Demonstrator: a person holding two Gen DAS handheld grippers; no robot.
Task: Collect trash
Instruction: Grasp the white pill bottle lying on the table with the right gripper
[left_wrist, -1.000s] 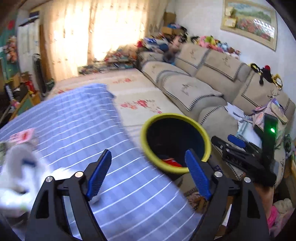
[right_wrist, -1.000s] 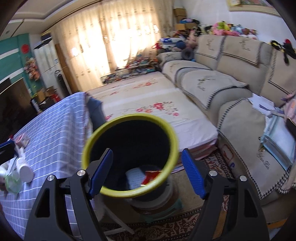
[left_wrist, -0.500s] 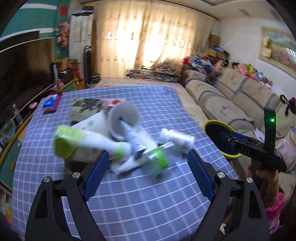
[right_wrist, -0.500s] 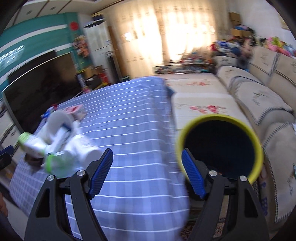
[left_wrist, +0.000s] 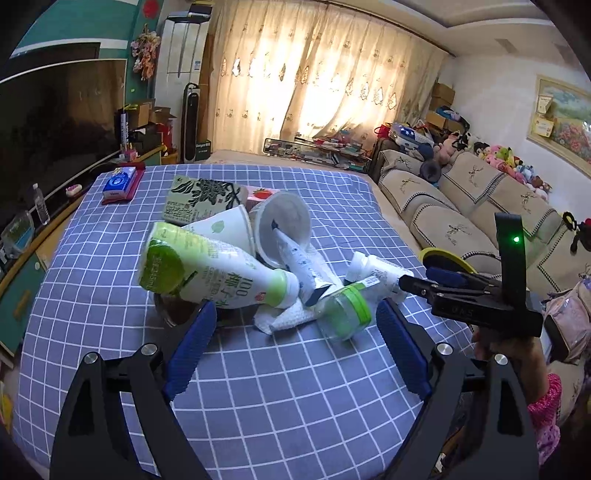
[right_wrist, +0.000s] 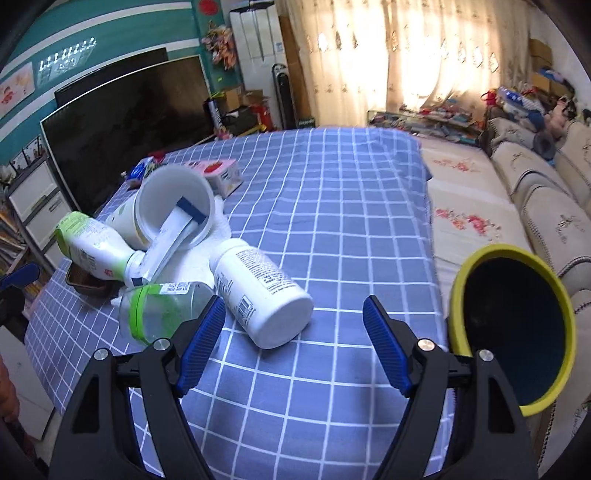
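Observation:
A pile of trash lies on the blue checked table (right_wrist: 332, 206): a green-and-white drink bottle (left_wrist: 207, 269), a tipped white cup (left_wrist: 284, 221) with a tube (left_wrist: 299, 262) in it, a clear jar with a green lid (left_wrist: 343, 310), a white pill bottle (right_wrist: 258, 291), crumpled tissue (left_wrist: 284, 317) and a patterned carton (left_wrist: 201, 201). My left gripper (left_wrist: 295, 306) is open just short of the pile, with nothing between its pads. My right gripper (right_wrist: 293, 299) is open too, just short of the pill bottle's base. The yellow-rimmed bin (right_wrist: 455, 306) stands off the table's right edge.
A blue tissue pack (left_wrist: 120, 184) and a pink box (right_wrist: 221, 171) lie at the far side of the table. A television (right_wrist: 122, 122) lines the left wall, and a sofa (left_wrist: 443, 199) runs along the right. A hand (left_wrist: 506, 350) holds the right gripper.
Both views have swung left, away from the bin's mouth and onto the table. The trash pile now fills the left wrist view, and the pill bottle lies before the right gripper.

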